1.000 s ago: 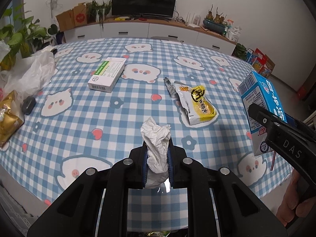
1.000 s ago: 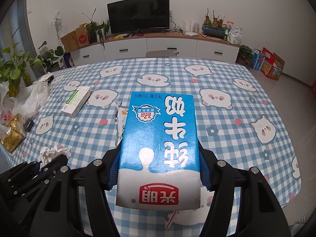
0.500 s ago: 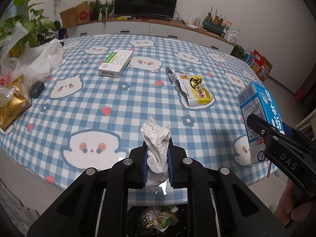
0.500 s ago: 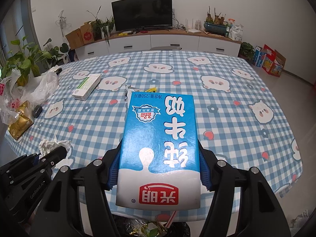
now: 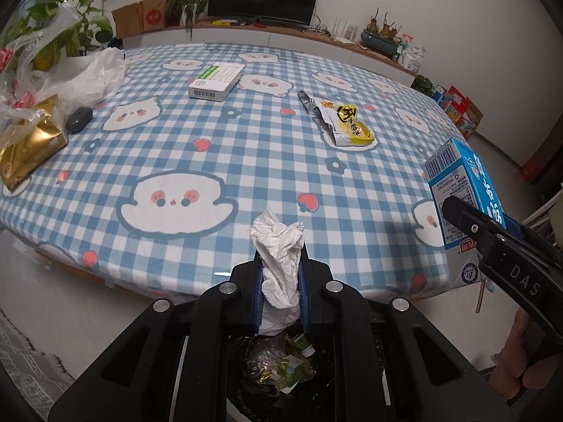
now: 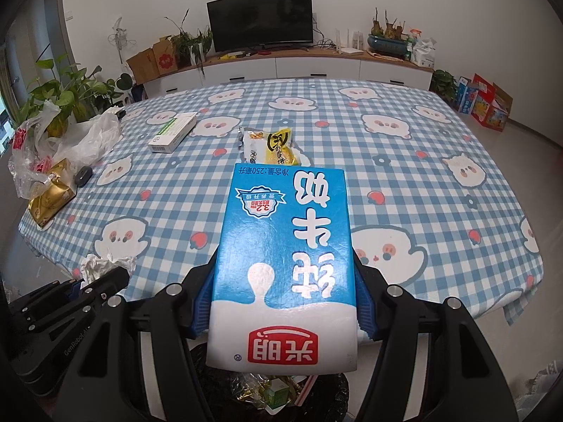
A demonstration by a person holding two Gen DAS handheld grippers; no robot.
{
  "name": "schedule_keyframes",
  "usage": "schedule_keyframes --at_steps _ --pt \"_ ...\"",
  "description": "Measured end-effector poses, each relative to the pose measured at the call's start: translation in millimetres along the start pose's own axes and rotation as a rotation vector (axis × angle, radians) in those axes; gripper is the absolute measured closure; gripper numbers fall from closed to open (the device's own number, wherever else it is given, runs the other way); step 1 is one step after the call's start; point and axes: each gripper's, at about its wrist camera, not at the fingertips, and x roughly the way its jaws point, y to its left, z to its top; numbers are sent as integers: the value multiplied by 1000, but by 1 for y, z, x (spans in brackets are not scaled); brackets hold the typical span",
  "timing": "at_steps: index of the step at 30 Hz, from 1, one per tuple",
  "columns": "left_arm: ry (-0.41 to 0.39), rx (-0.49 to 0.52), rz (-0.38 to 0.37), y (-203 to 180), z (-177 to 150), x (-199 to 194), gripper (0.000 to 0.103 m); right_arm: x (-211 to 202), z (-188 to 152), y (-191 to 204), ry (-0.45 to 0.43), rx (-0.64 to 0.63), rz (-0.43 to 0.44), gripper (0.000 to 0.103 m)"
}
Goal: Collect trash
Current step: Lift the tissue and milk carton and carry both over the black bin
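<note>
White crumpled tissue paper point(image 5: 281, 263) sits pinched between the blue pads of our left gripper point(image 5: 281, 281), whose jaws are pressed together on the wad so that it stands up out of them. We hold it past the near edge of the blue-and-white checked tablecloth point(image 5: 246, 161), because the black-lined trash bin point(image 5: 281, 369) stands on the floor directly below, with wrappers already visible inside.

Our right gripper point(image 6: 283, 302) clamps the blue-and-white milk carton point(image 6: 285, 260) by its two narrow sides, jaws held wide by the box, its print upside down to us and its lower end hanging over the same bin point(image 6: 274, 390). A straw appears to trail from that end. Gripping the carton across its sides keeps it from slipping, and tilting both tools downward should let each piece fall cleanly once the jaws part.

We judge that both loads are placed for release. On the table, well apart from us, lie a yellow-and-silver snack wrapper point(image 5: 346, 125) and a white-and-green flat cardboard box point(image 5: 216, 81); they look like the next things to collect. The clear plastic bags point(image 5: 70, 77) and gold packet point(image 5: 28, 147) at the left edge may or may not be trash; we cannot tell.
</note>
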Motion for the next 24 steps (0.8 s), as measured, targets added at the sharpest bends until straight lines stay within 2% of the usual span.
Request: schedule_keyframes --at_steps 6,15,24 --pt "22 -6 3 7 -28 -2 88 -10 -24 7 -6 -7 9 43" --pt "56 -20 10 19 -79 -6 88 -8 -82 23 51 -46 14 43" --pt "81 -27 19 30 -109 -9 88 -8 -116 28 84 -38 15 43"
